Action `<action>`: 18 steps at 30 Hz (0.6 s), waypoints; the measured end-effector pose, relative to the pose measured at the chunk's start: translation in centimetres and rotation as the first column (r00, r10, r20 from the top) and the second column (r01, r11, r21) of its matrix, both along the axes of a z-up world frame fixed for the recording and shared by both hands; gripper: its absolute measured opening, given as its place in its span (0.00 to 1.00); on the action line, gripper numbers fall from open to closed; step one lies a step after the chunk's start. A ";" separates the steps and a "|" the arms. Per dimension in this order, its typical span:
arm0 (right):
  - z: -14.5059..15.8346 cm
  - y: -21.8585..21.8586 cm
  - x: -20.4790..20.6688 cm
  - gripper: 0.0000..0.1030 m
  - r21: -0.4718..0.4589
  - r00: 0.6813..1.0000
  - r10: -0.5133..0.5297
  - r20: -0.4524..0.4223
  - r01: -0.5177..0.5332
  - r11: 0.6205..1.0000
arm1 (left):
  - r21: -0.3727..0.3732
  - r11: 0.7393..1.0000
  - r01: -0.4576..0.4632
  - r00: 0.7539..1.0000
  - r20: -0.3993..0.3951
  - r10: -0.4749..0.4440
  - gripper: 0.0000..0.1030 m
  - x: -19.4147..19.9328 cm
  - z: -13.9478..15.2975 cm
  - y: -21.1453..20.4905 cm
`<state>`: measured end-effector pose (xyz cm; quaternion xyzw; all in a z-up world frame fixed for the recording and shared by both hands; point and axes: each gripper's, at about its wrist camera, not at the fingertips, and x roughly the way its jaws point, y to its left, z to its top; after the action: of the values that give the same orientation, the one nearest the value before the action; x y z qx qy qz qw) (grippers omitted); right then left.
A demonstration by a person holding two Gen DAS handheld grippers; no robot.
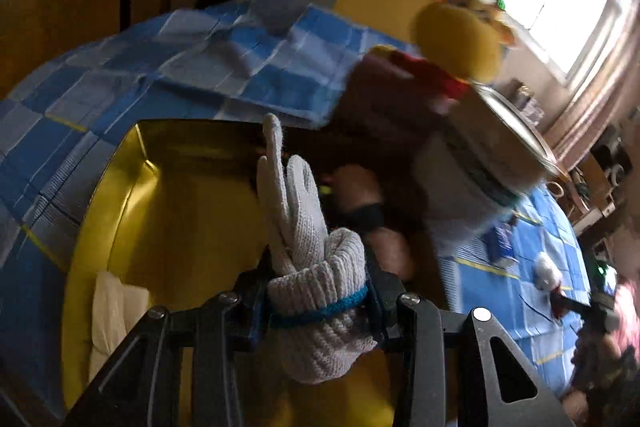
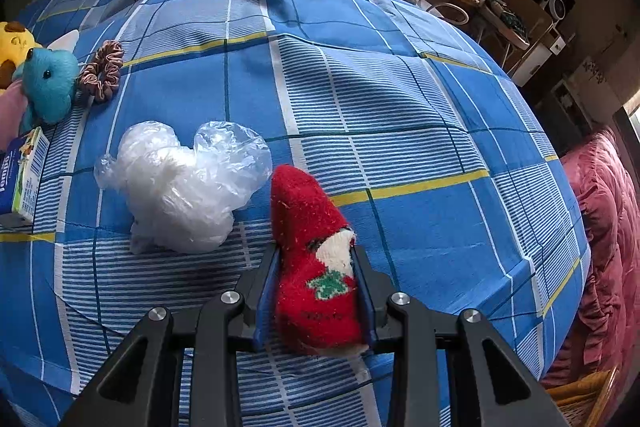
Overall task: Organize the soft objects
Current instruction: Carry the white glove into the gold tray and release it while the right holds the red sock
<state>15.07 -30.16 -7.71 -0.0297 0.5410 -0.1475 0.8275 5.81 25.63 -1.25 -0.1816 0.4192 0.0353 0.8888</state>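
My left gripper (image 1: 318, 301) is shut on a grey knitted glove (image 1: 308, 247) with a blue cuff band, held above an open yellow container (image 1: 188, 203) on the blue checked bedspread (image 1: 100, 99). A white cloth (image 1: 110, 307) lies inside the container at its left. My right gripper (image 2: 316, 291) is shut on a red fuzzy sock (image 2: 312, 255) with a white and green pattern, just above the bedspread (image 2: 400, 87). A white soft item in a clear plastic bag (image 2: 184, 183) lies left of the sock.
A blue plush toy (image 2: 50, 87), a yellow plush (image 2: 12, 39), a brown scrunchie (image 2: 102, 71) and a juice carton (image 2: 22, 179) lie at the bed's left. A red quilt (image 2: 608, 227) is at the right. In the left wrist view a yellow plush (image 1: 456, 39) and a round tin (image 1: 508, 135) sit ahead.
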 end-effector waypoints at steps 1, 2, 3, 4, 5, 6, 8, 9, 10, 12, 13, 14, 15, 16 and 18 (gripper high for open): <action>0.0 0.0 0.0 0.33 -0.001 1.000 0.001 0.000 -0.001 1.000 | -0.007 1.000 -0.010 1.000 -0.016 0.010 0.38 0.7 -0.4 0.5; 0.0 0.0 0.0 0.33 -0.002 1.000 0.000 0.000 0.000 1.000 | -0.012 1.000 -0.014 0.999 -0.030 0.013 0.38 1.4 -0.7 0.9; 0.0 0.0 0.0 0.33 -0.002 1.000 0.000 0.000 0.000 1.000 | -0.010 1.000 -0.020 0.999 -0.044 0.020 0.38 2.2 -1.2 1.4; 0.0 0.0 0.0 0.33 -0.002 1.000 0.000 0.000 0.000 1.000 | -0.004 1.000 -0.021 0.998 -0.053 0.021 0.38 2.8 -1.5 1.7; 0.0 0.0 0.0 0.33 -0.002 1.000 0.000 0.000 0.000 1.000 | 0.004 1.000 -0.014 0.998 -0.062 0.014 0.38 3.3 -1.9 1.9; 0.0 0.0 0.0 0.33 -0.003 1.000 0.000 0.000 0.000 1.000 | 0.015 1.000 -0.009 0.997 -0.072 0.010 0.39 3.9 -2.3 2.0; 0.0 0.0 0.0 0.33 -0.004 1.000 0.001 0.000 -0.001 1.000 | 0.030 0.999 -0.015 0.996 -0.091 0.017 0.39 4.9 -3.2 2.1; 0.0 0.0 0.0 0.33 -0.006 1.000 0.001 0.000 -0.001 1.000 | 0.030 1.000 -0.001 0.995 -0.104 0.004 0.39 5.7 -3.8 2.1; 0.0 0.0 0.0 0.33 -0.008 1.000 0.002 0.000 -0.002 1.000 | 0.030 1.000 0.001 0.993 -0.119 0.003 0.40 6.2 -4.2 2.2; 0.0 0.2 0.0 0.33 -0.011 1.000 0.003 0.000 -0.003 1.000 | 0.041 0.999 -0.013 0.991 -0.130 0.018 0.42 7.0 -4.8 2.4; 0.0 0.2 0.0 0.33 -0.013 1.000 0.004 -0.001 -0.004 1.000 | 0.053 0.998 -0.020 0.991 -0.132 0.027 0.42 7.3 -4.9 2.5; 0.0 0.2 0.0 0.33 -0.014 1.000 0.004 -0.001 -0.004 1.000 | 0.060 0.998 -0.027 0.990 -0.135 0.035 0.42 7.3 -5.0 2.5; 0.0 0.2 0.0 0.33 -0.014 1.000 0.003 -0.001 -0.003 1.000 | 0.052 0.998 -0.031 0.990 -0.134 0.038 0.45 7.3 -4.9 2.7; 0.0 0.2 0.0 0.33 -0.014 1.000 0.004 -0.001 -0.004 1.000 | 0.040 0.999 -0.032 0.991 -0.130 0.037 0.49 7.2 -4.9 2.7; 0.0 0.2 -0.1 0.33 -0.014 1.000 0.003 -0.001 -0.003 1.000 | 0.056 0.997 -0.045 0.991 -0.124 0.051 0.61 6.7 -4.3 2.6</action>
<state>15.00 -29.95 -7.70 -0.0364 0.5403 -0.1501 0.8272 12.51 28.23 -5.59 -0.1655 0.4684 0.0789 0.8643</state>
